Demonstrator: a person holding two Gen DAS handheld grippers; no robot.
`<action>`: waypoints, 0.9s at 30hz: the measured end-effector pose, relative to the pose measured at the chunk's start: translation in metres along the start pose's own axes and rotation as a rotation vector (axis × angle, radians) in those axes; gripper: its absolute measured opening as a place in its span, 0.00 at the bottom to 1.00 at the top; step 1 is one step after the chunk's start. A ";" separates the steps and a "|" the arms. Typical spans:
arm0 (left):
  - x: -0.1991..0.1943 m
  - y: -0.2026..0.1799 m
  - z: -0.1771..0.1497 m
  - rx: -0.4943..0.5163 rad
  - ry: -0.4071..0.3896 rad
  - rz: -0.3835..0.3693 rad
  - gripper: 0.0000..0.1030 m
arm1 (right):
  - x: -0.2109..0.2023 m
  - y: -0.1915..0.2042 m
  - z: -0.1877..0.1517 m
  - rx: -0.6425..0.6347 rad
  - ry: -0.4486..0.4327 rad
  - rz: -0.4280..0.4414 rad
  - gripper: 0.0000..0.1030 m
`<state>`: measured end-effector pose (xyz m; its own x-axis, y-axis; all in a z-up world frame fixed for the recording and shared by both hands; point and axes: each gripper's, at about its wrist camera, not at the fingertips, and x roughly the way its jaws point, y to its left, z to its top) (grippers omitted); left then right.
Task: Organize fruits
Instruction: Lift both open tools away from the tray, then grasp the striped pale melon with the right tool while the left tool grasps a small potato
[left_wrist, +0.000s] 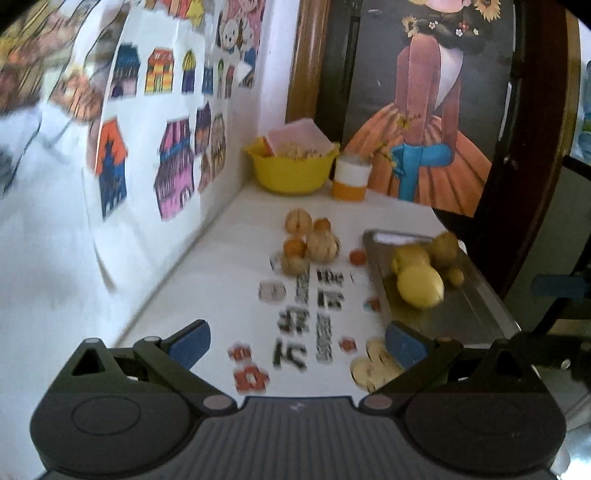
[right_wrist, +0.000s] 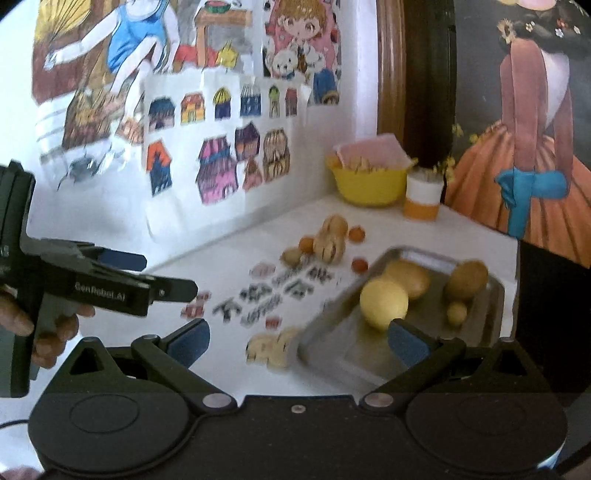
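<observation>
Nearest, both tools hang above the white bench (right_wrist: 317, 373): the left hand-held gripper (left_wrist: 297, 345) has its blue pads spread wide with nothing between them, and the right hand-held gripper (right_wrist: 297, 343) is spread just the same. Past the right one sits a metal tray (right_wrist: 491, 306) holding a round lemon (right_wrist: 384, 302) and three brownish fruits. Left of the tray, small oranges and tan fruits (right_wrist: 332, 243) cluster on the bench. Farthest back stand a yellow bowl (right_wrist: 369, 184) and an orange-and-white cup (right_wrist: 423, 199).
</observation>
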<state>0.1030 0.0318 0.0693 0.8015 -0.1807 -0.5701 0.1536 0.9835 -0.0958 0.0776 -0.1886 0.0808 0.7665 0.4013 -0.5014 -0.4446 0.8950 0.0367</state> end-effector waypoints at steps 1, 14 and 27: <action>0.003 0.000 0.006 0.010 -0.009 0.006 1.00 | 0.003 -0.002 0.008 -0.010 -0.006 0.004 0.99; 0.073 -0.002 0.041 0.074 -0.011 0.025 1.00 | 0.069 -0.031 0.083 -0.080 -0.050 0.004 0.99; 0.147 0.004 0.044 0.082 0.045 0.038 1.00 | 0.169 -0.078 0.078 -0.033 0.035 0.027 0.99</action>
<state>0.2465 0.0086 0.0207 0.7814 -0.1405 -0.6080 0.1719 0.9851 -0.0068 0.2784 -0.1757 0.0609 0.7372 0.4179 -0.5309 -0.4808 0.8766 0.0223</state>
